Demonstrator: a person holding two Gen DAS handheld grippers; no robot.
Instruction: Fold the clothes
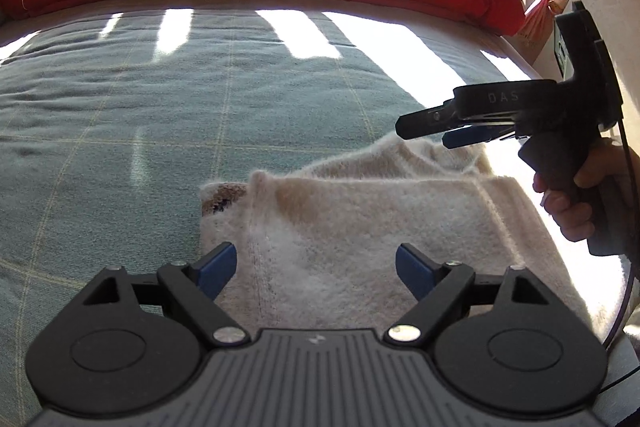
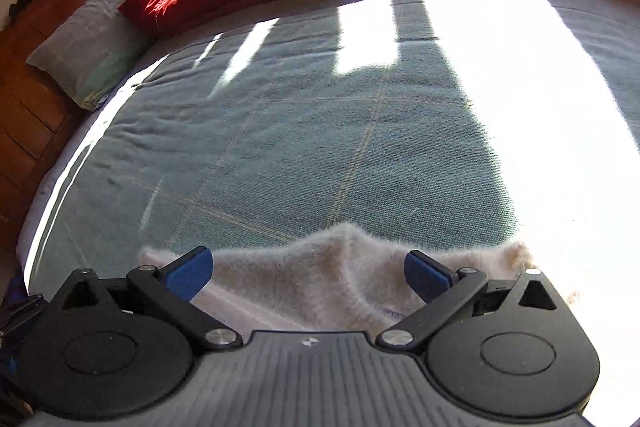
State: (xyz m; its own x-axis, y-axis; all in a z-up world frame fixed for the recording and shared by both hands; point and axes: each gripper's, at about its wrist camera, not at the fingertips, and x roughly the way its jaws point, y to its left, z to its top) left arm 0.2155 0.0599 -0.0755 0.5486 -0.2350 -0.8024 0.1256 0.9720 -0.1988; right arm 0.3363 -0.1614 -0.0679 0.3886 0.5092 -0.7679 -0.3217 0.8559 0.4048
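Two open claws (image 1: 316,269), one fuzzy garment (image 1: 360,211)

fuzzy cloth garment (image 1: 360,227), woven bedspread (image 1: 160,115)

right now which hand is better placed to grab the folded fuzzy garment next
Left, probably. The left tool is open directly over the cream garment; the right tool, also open, sits over its far edge.

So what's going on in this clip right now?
A person with a handheld gripper in each hand is folding a fluffy cream garment on a grey-green bedcover. The left gripper and right gripper both hover over it with jaws open, gripping nothing. The garment already lies partly folded.
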